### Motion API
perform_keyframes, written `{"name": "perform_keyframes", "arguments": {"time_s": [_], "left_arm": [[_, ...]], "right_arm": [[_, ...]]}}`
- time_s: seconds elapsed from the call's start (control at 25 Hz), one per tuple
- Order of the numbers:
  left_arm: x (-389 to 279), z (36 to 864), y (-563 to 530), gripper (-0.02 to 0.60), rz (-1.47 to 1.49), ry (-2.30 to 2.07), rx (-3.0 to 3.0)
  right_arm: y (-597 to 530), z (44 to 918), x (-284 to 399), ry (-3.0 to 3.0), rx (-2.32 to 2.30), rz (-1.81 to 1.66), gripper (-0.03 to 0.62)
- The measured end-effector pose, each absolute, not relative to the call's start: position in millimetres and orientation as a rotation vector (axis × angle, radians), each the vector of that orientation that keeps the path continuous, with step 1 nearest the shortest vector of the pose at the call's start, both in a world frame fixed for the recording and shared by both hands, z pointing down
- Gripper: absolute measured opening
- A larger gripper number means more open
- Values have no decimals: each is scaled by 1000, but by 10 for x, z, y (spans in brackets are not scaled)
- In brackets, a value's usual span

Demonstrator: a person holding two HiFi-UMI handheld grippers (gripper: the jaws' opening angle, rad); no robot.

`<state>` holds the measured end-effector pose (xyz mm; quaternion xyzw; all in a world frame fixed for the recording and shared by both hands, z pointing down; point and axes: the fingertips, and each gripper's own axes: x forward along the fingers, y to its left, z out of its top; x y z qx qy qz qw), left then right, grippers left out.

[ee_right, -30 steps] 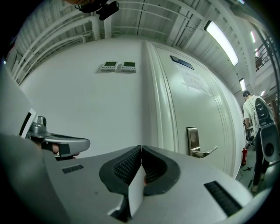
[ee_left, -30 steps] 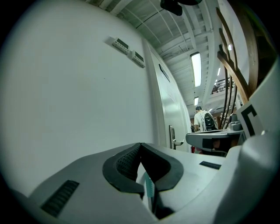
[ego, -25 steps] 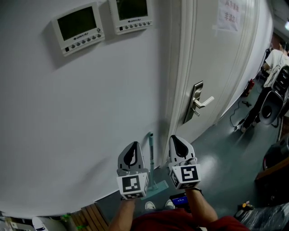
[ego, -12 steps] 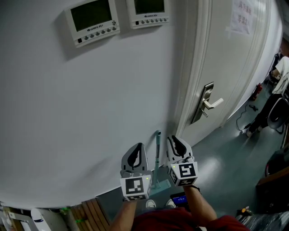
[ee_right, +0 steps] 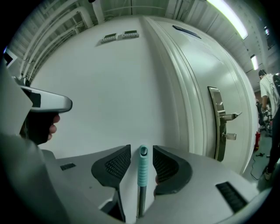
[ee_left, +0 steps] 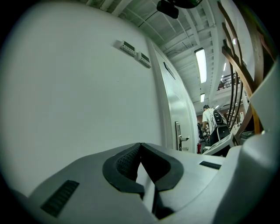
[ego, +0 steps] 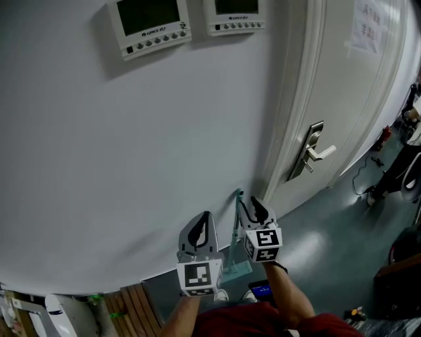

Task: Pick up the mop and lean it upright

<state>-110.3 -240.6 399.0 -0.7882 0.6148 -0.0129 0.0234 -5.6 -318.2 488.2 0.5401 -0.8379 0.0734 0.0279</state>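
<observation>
The mop stands upright with its handle (ego: 237, 214) leaning against the white wall (ego: 131, 151) and its pale teal head (ego: 238, 267) on the floor. In the right gripper view, the teal grip of the mop handle (ee_right: 142, 168) rises between the two pads with a gap on each side. My right gripper (ego: 252, 205) (ee_right: 141, 148) is around the handle top and its jaws are opening, not pressing on it. My left gripper (ego: 205, 218) (ee_left: 140, 144) hangs just left of the handle, shut with nothing in it.
A white door (ego: 342, 79) with a metal lever handle (ego: 314, 153) is right of the mop. Two control panels (ego: 150, 23) (ego: 235, 16) hang high on the wall. Wooden slats (ego: 128, 312) lie at the lower left. A person (ee_right: 267, 87) stands far off at the right.
In the head view my right gripper and the mop handle's top have drawn together, and the handle now sits between its parted jaws. The left gripper has hardly moved.
</observation>
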Motion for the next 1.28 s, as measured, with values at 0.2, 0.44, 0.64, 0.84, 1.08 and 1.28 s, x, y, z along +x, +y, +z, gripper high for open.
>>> {"name": "perform_keyframes", "arguments": {"time_s": [0.2,0.44,0.64,0.84,1.08,1.28], "left_arm": [[-1166,3965,-2366,14,-38,1920,-2421],[-1208,3975,-2339,14,-50,1937,-2410],[-1248,3924,-2323,14,-16,1959,-2398],[-1287,3941,-2314,14,-42,1962,-2382],[-1285,3932,-2296,14,-38,1962,-2380],[-1304,3952,-2288,14,-32,1973,-2386]], "right_arm": [[-3310,5084,-155,-2564,1629,280,177],[-3459,5264,-244,-2534,1615,335,187],[-3479,5288,-265,-2535,1619,329,187],[-3498,5318,-254,-2524,1630,334,187],[-3535,5358,-259,-2499,1624,293,139],[-3536,5351,-257,-2502,1619,288,114]]}}
